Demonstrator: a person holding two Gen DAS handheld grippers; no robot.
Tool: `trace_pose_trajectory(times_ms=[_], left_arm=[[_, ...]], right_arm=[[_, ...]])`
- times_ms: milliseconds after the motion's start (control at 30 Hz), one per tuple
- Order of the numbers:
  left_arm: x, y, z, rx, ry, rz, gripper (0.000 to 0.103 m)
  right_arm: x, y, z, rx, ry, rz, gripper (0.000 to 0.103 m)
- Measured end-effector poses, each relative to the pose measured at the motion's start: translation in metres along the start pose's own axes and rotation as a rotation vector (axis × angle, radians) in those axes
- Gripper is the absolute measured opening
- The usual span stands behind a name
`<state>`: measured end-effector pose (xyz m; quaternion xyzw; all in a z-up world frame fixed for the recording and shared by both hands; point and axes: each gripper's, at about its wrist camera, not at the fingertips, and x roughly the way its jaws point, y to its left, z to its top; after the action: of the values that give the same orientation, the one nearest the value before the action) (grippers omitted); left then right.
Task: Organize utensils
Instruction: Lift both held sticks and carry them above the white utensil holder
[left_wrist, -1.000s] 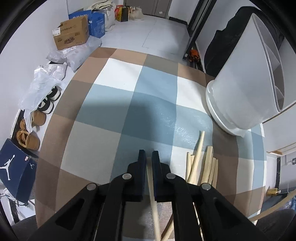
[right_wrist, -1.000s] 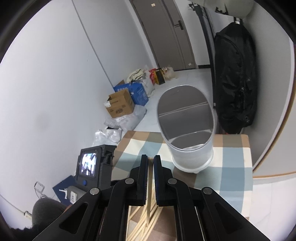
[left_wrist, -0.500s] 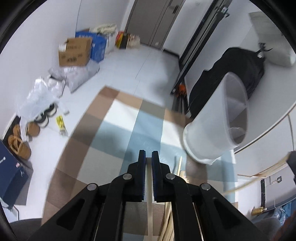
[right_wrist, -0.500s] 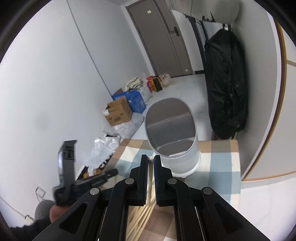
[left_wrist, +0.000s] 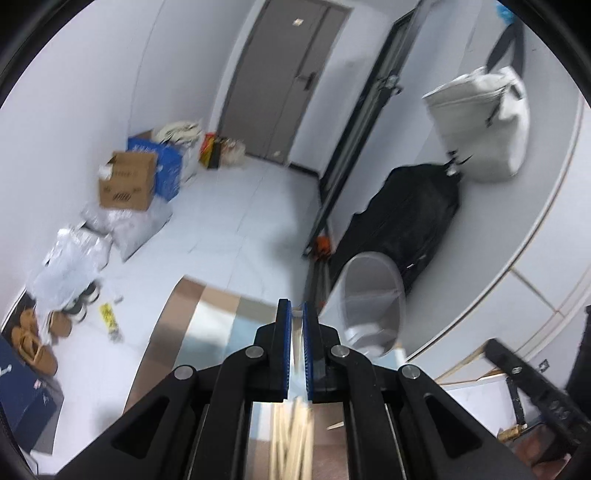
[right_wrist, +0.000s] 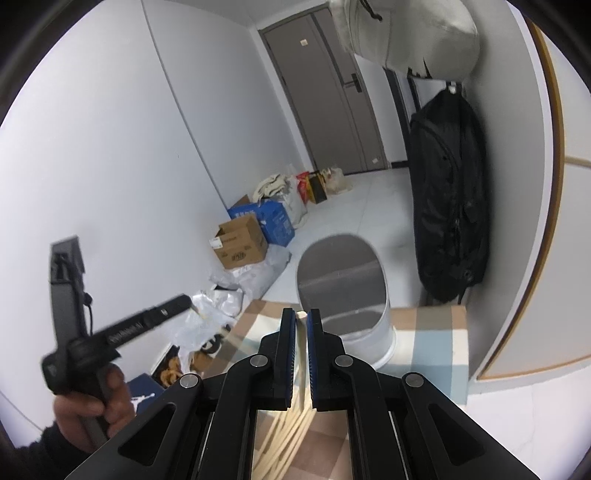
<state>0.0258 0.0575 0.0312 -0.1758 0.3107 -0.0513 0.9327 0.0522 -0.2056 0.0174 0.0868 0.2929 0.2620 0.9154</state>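
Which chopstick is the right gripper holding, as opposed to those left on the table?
The pale chopstick whose tip pokes up between the right gripper fingers, raised before the white holder. The other chopsticks lie heaped on the checked tablecloth below.

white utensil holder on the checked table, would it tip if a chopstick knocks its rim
Probably fairly easily: the white utensil holder is tall, stands upright on a narrow base, and looks like light plastic with little visible inside. The checked tablecloth may grip its base, so it would likely tip rather than slide.
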Motion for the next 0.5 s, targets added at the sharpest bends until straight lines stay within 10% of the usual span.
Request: trace_pose_trajectory(times_ms=[500], left_arm=[[-0.020,-0.043,0.038,0.123,-0.058,-0.084,0.002]], right_arm=[[-0.014,0.001,0.051,-0.022,-0.077,0.002,0.005]])
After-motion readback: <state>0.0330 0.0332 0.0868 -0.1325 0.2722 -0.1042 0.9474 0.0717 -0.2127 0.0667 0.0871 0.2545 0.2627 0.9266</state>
